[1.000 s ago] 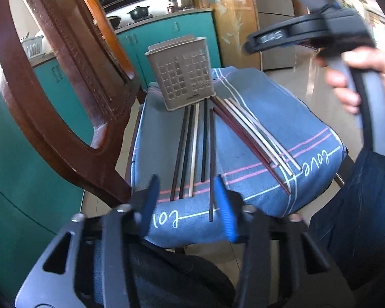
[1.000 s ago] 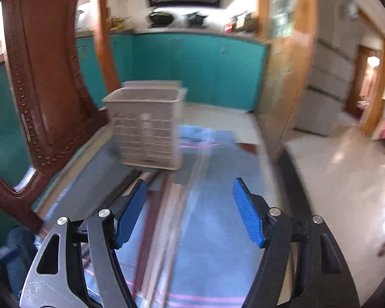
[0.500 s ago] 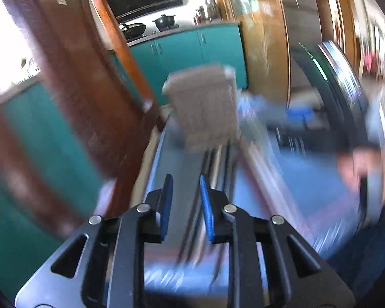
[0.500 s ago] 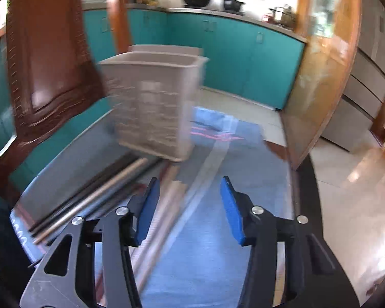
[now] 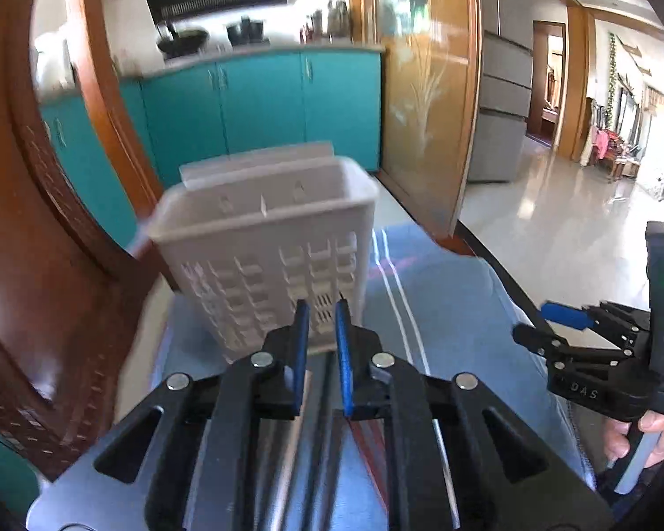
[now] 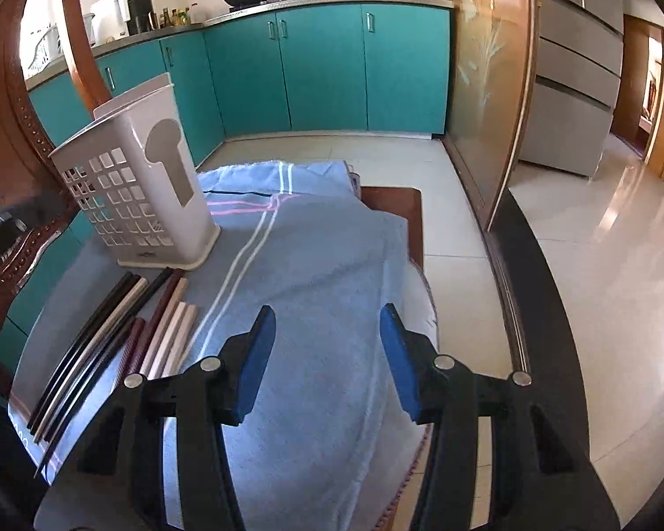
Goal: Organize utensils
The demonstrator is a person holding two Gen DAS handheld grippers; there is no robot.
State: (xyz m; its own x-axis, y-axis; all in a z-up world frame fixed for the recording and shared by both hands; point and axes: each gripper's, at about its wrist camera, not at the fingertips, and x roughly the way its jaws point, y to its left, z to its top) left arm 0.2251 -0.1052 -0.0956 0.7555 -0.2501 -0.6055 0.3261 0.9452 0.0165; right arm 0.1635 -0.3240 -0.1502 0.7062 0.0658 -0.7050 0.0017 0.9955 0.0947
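Two grippers work over a chair seat covered with a blue cloth [image 6: 332,256] that has white and pink stripes. The carved wooden back of the chair [image 6: 17,163] stands on the left. Behind it is a kitchen with teal cabinets [image 6: 323,62], pots on the counter, a pale tiled floor and a wooden-framed door.

One white perforated holder [image 6: 146,186] stands upright on the cloth near the chair back. The chopsticks [image 6: 124,336] lie side by side on the cloth just in front of it, dark, reddish and cream ones; about ten, but an exact count is not possible because they overlap.

The left gripper [image 5: 321,345] has just been closing and its blue pads are almost together; nothing is visibly pinched between them. Below its fingers the chopsticks are blurred and partly hidden. The right gripper [image 6: 327,354] has its jaws spread apart over bare cloth, beside the chopsticks, empty. In the left view a hand [image 5: 642,438] holding it is cut off by the frame.
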